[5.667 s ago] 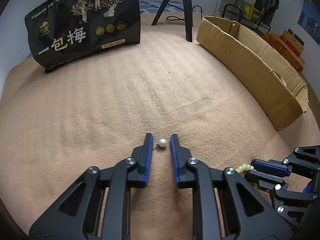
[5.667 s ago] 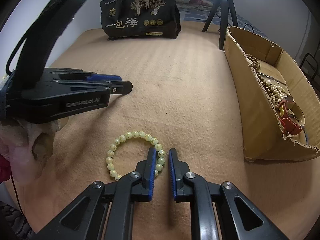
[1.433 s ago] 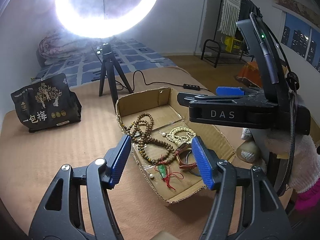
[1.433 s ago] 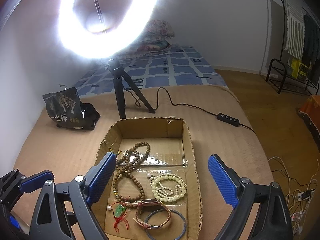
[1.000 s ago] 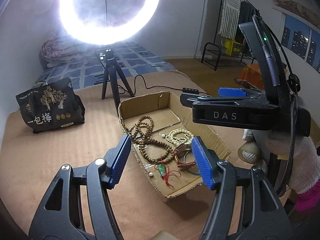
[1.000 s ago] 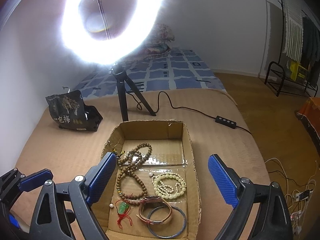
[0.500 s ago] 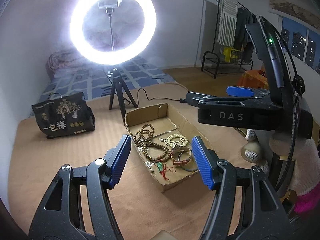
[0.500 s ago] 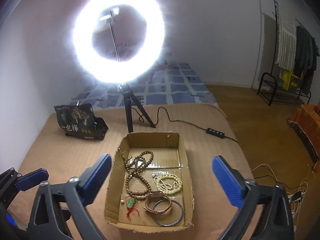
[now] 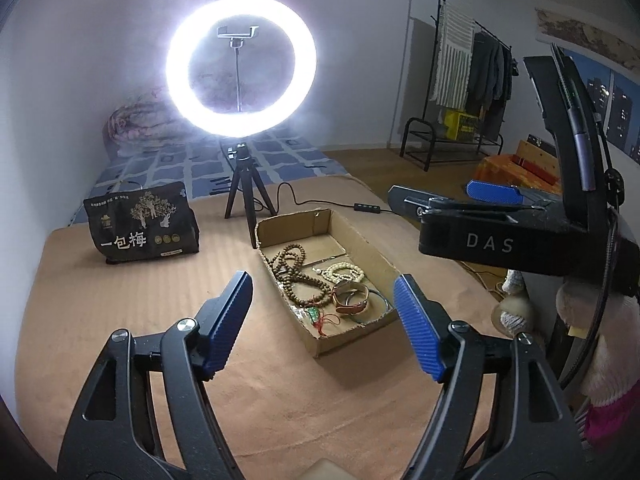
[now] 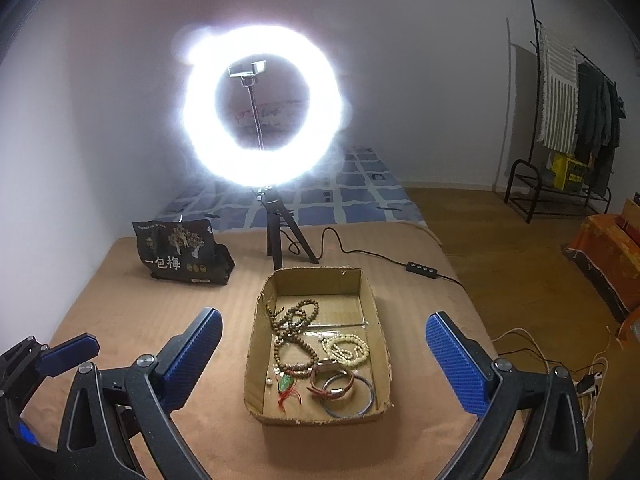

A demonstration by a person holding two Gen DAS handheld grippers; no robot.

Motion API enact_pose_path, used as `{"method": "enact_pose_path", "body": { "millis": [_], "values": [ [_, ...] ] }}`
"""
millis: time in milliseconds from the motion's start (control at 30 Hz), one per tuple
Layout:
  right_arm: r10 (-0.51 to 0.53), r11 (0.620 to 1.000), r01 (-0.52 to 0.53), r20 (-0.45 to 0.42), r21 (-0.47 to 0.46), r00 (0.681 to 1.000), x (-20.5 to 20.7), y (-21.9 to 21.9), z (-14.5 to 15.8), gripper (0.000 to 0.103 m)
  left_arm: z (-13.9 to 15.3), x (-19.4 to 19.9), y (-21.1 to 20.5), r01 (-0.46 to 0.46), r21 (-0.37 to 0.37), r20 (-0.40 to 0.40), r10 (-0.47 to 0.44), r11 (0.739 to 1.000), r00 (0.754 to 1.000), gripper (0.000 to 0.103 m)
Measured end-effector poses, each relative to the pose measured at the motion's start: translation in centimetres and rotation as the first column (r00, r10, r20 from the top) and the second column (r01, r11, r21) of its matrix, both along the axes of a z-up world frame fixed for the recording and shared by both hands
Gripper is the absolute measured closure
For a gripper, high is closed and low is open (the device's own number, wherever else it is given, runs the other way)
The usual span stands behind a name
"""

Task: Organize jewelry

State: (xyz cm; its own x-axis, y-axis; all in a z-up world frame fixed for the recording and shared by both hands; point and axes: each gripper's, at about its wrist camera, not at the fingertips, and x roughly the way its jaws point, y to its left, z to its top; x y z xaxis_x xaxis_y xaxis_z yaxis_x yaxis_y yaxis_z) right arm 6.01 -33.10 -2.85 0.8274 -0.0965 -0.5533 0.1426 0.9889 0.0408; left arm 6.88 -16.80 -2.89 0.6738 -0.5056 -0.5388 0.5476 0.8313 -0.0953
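- Left black gripper with blue ribbed pads (image 9: 322, 316): jaws opening, nothing between them, held above the tan cloth surface (image 9: 120, 300).
- Right black gripper with blue ribbed pads (image 10: 324, 360): spread at its widest, empty.
- Shallow brown cardboard box (image 10: 378, 320): holds brown wooden bead strands (image 10: 294, 332), cream bead bracelet (image 10: 346, 348), brown leather watch (image 10: 334, 384), thin metal bangle (image 10: 360, 400), green pendant on red cord (image 10: 286, 386), small pearl (image 10: 269, 381).
- Likely risk: careless reaching in, tangling the strands; snagging the black cable (image 10: 360, 254), toppling the glowing ring light (image 10: 260, 106).

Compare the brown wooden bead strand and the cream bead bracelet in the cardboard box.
The brown wooden bead strand is dark, long and sprawled in loose loops along the box's left side. The cream bead bracelet is pale, shorter and bunched compactly toward the right. Both are strings of round beads lying loose on the floor of the cardboard box.
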Motion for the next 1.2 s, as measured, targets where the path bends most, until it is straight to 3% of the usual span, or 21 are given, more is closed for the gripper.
{"method": "enact_pose_path", "body": {
  "millis": [333, 700, 1200],
  "values": [
    [-0.029, 1.000, 0.028, 0.038, 0.008, 0.999, -1.7, 0.1, 0.0, 0.000, 0.7, -1.8, 0.3, -0.003, 0.009, 0.048, 0.003, 1.000, 0.999, 0.009],
    [-0.063, 0.998, 0.064, 0.059, -0.011, 0.996, -2.5, -0.4, -0.4, 0.000, 0.4, -3.0, 0.4, -0.052, 0.077, 0.099, 0.044, 0.996, 0.994, 0.002],
    [-0.059, 0.998, 0.060, 0.031, -0.018, 0.998, -2.2, -0.6, -1.1, 0.000, 0.0, -1.4, 2.1, -0.131, 0.087, 0.060, 0.126, 0.987, 0.990, 0.001]
  ]
}}
